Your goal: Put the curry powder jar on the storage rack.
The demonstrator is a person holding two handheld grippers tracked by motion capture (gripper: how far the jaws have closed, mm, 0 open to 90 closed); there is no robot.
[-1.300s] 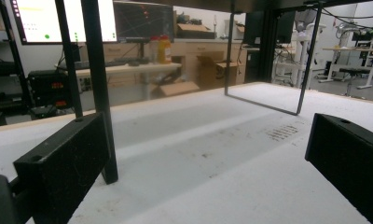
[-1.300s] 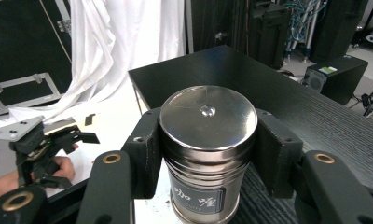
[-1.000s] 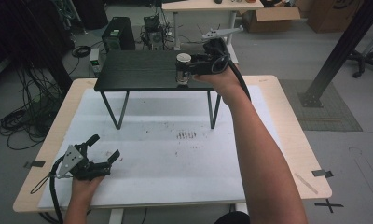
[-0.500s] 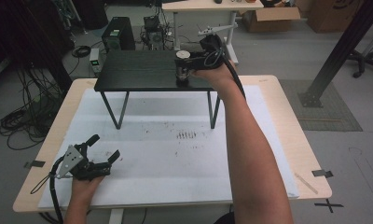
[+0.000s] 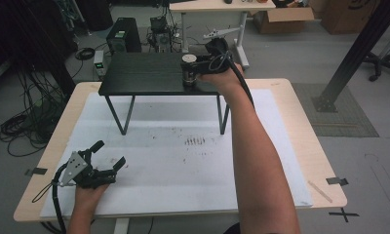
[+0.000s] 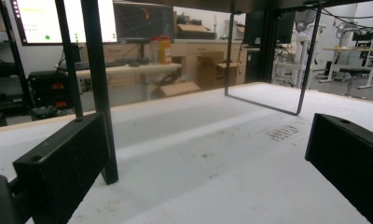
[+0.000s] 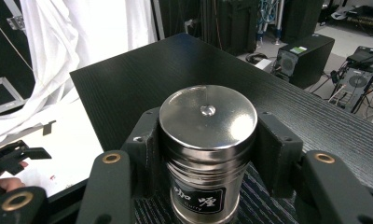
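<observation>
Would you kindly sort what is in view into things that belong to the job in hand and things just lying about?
In the job:
metal tin
right gripper, shut on it
black shelf

Lying about:
left gripper, open
white mat

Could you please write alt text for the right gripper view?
The right gripper is shut on a shiny metal canister with a flat lid, its black fingers pressing both sides, over a small black table.
</observation>
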